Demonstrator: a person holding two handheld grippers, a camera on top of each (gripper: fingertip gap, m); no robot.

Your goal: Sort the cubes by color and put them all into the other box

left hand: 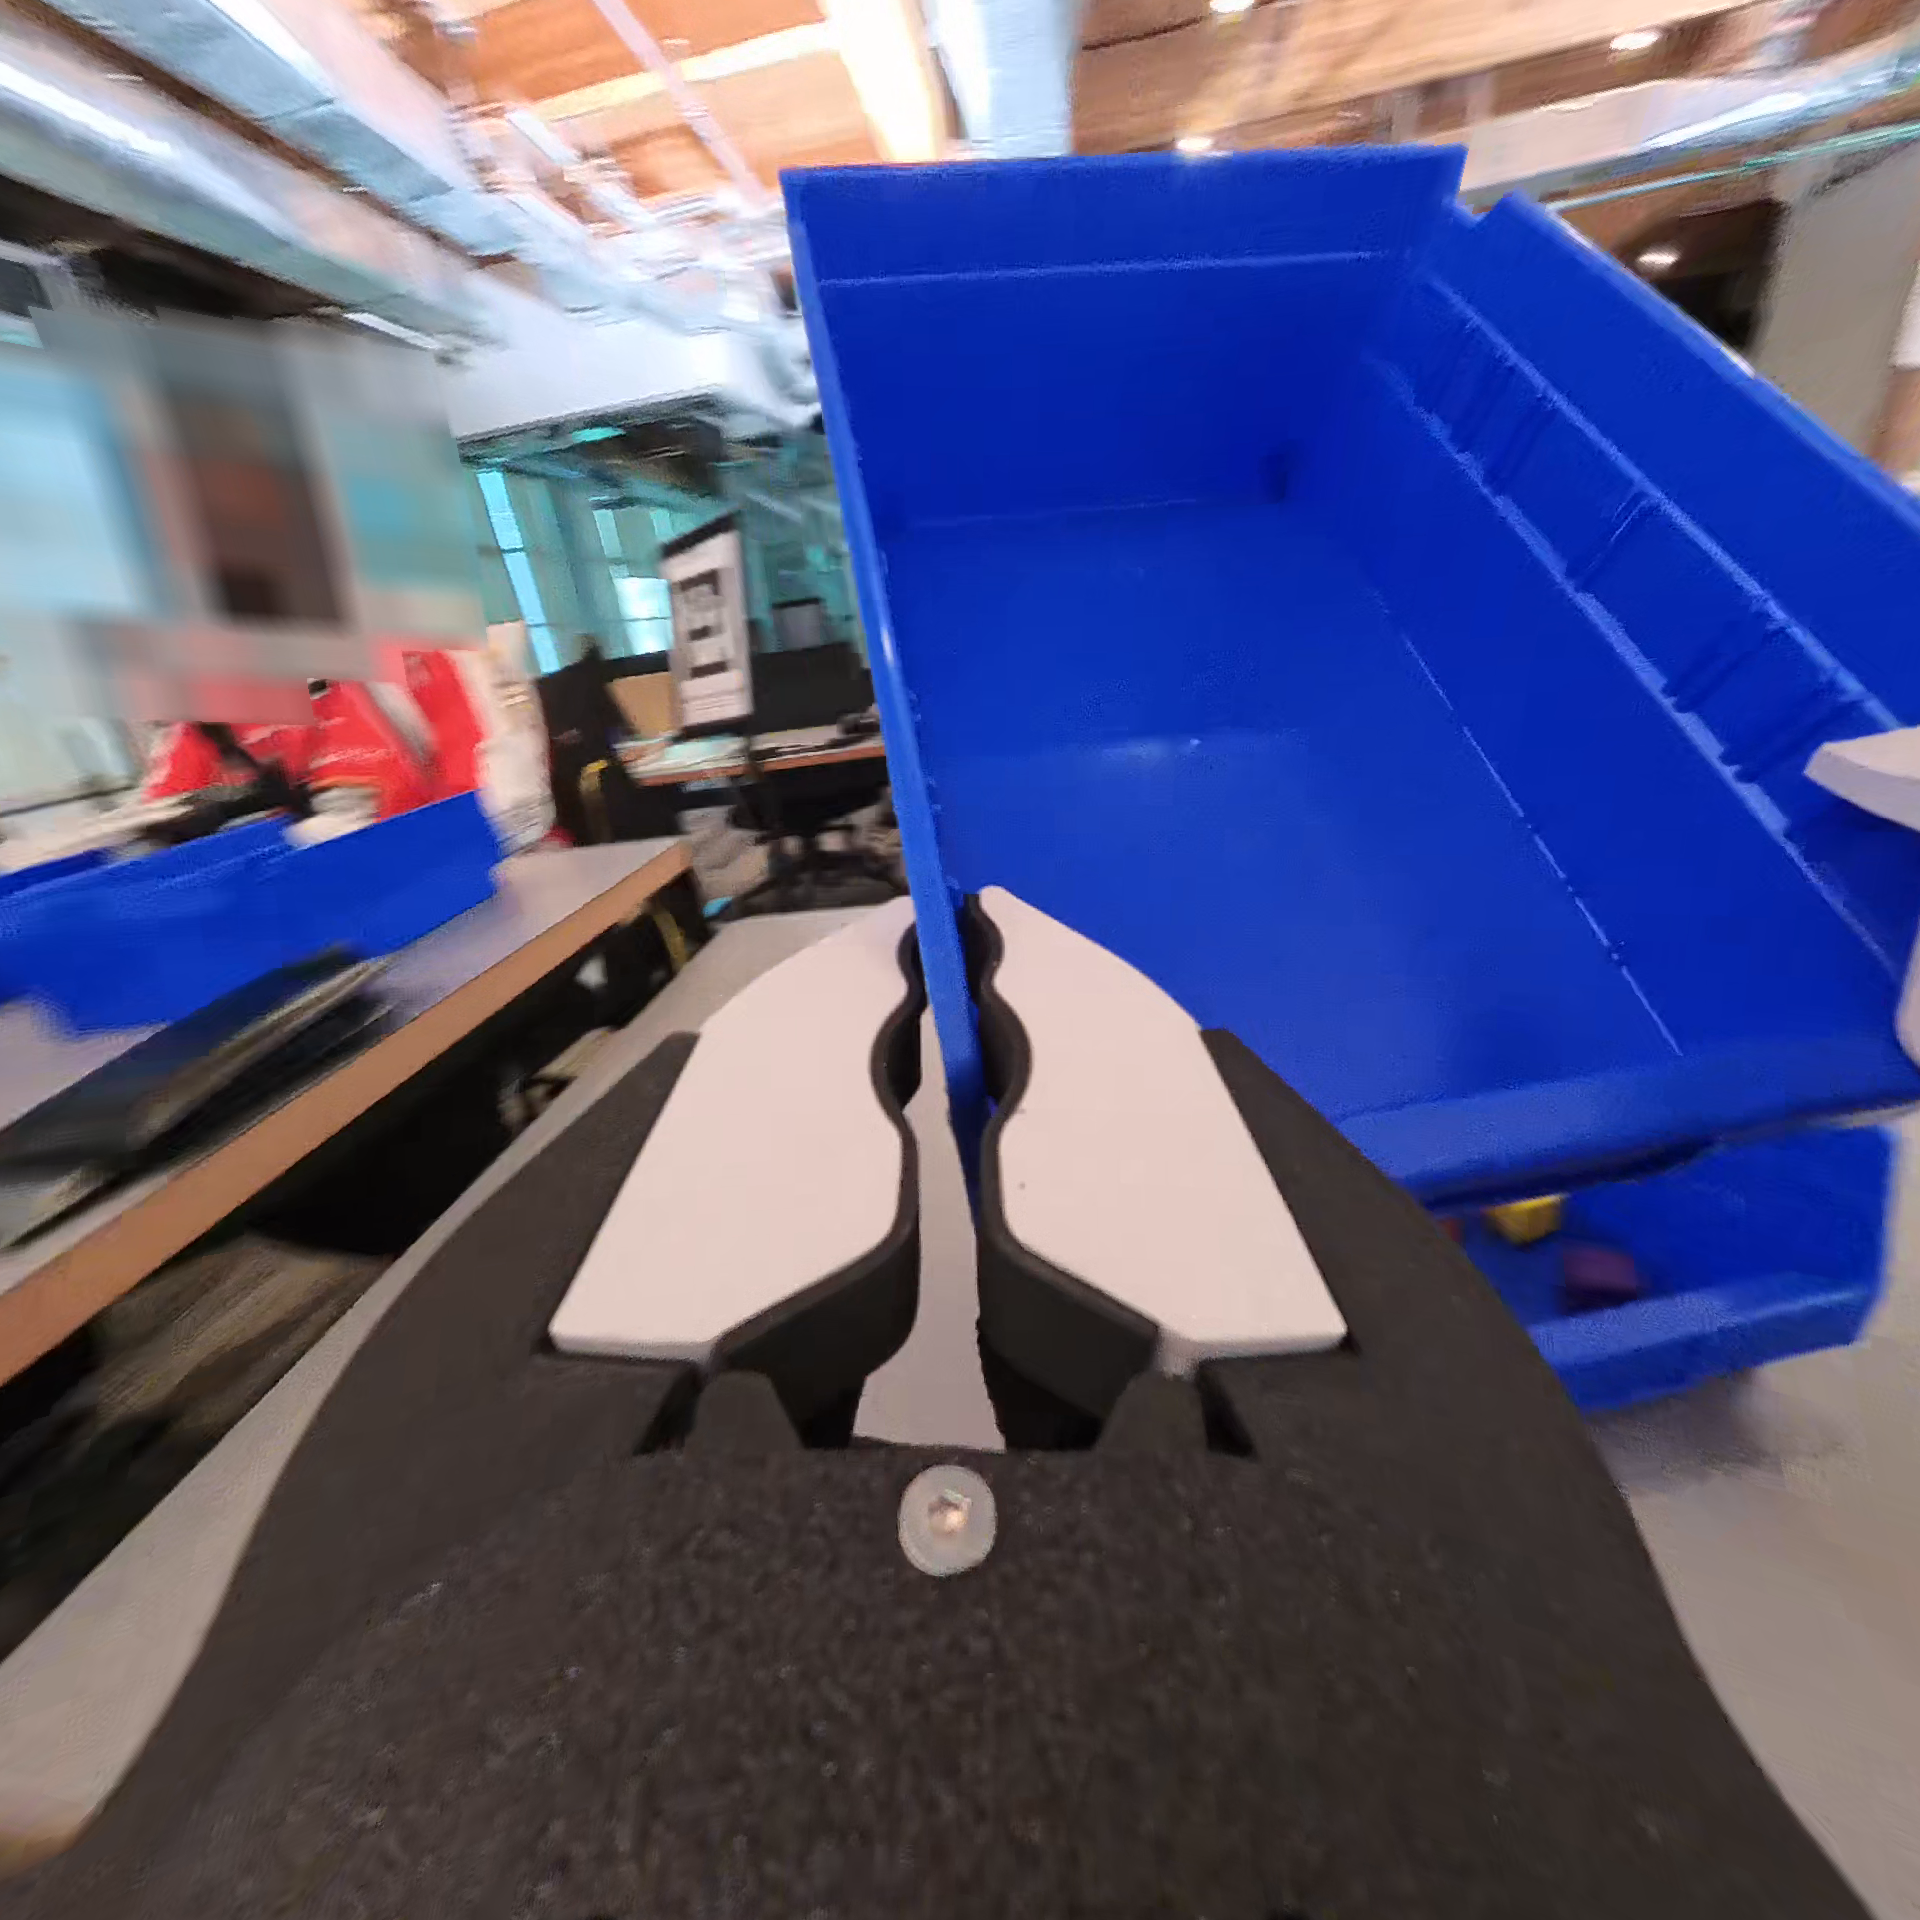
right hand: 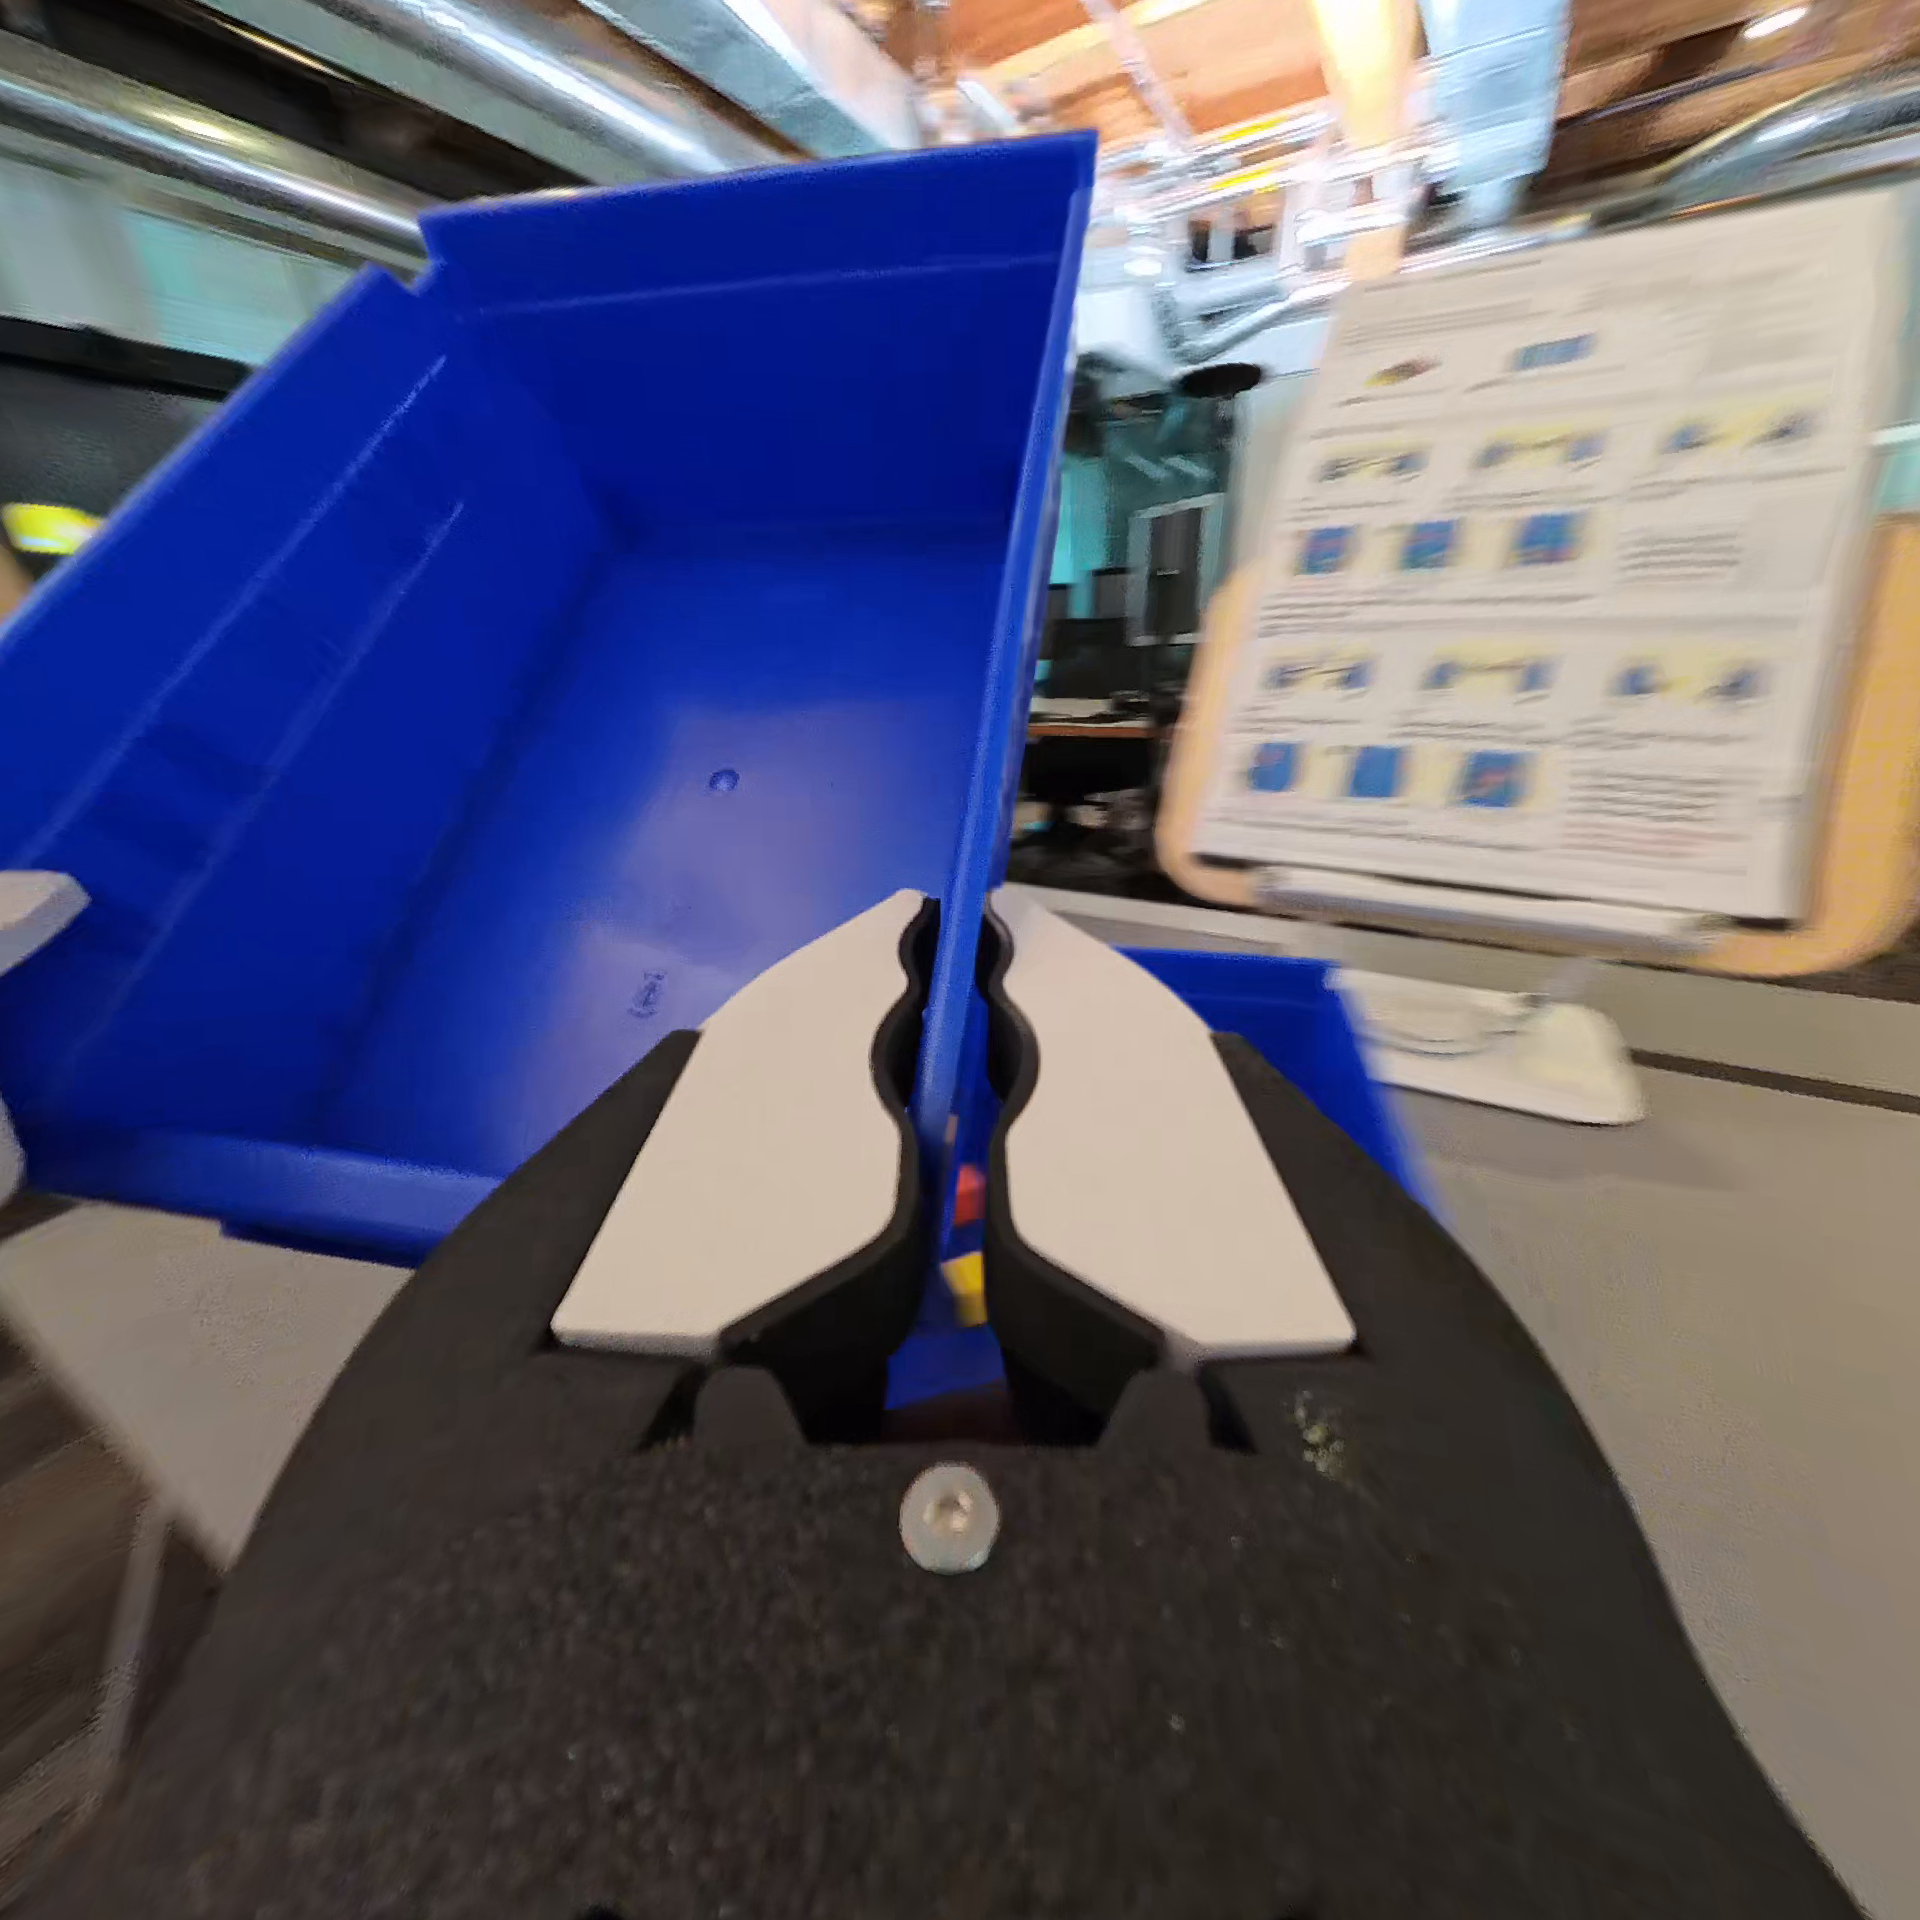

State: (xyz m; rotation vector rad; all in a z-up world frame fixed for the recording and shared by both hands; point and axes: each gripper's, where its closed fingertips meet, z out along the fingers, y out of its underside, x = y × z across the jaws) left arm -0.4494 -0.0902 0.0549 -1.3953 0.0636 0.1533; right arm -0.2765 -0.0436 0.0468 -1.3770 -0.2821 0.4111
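A smooth, glossy blue plastic box (left hand: 1299, 727) is held up off the table, tipped steeply so its open top faces the cameras; nothing shows inside, and its long wall is ribbed with moulded slots. The left gripper (left hand: 948, 935) is clamped on one side wall, its pale grey fingers (left hand: 769, 1132) with wavy black pads pressing the thin rim. The right gripper (right hand: 956, 935) is clamped on the opposite wall.

Below the raised box's lowered end sits a second blue box (left hand: 1714, 1309) on the table, holding cubes: a yellow cube (left hand: 1522, 1218) and a purple cube (left hand: 1600, 1273) show there, blurred.

The table (right hand: 1662, 1299) is matte grey. A printed sheet on a light wooden stand (right hand: 1538, 582) stands on it. A third blue bin (left hand: 239, 914) rests on a wood-edged table at the left. Overhead run silver ducts (right hand: 582, 94).
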